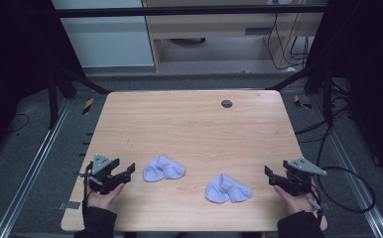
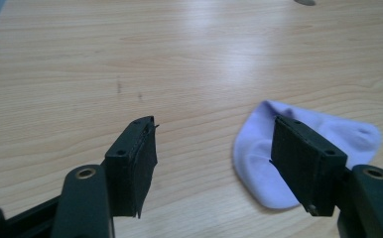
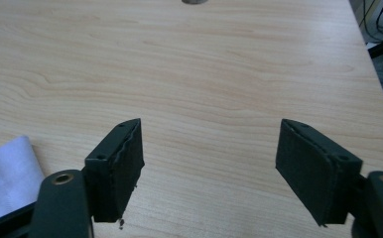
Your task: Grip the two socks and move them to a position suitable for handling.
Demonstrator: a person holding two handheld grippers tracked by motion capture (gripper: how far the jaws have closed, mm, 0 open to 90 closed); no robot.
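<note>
Two pale lilac socks lie on the wooden table. The left sock sits just right of my left gripper, which rests low near the table's front left corner, open with nothing between its jaws. In the left gripper view that sock lies partly behind the right jaw. The right sock lies crumpled near the front edge, left of my right gripper, which is open and empty too. A corner of the right sock shows at the lower left of the right gripper view.
A small dark round grommet is set in the table near its far edge. Metal frame rails and cables run along the floor on both sides. A cable trails from the right gripper off the table's right edge.
</note>
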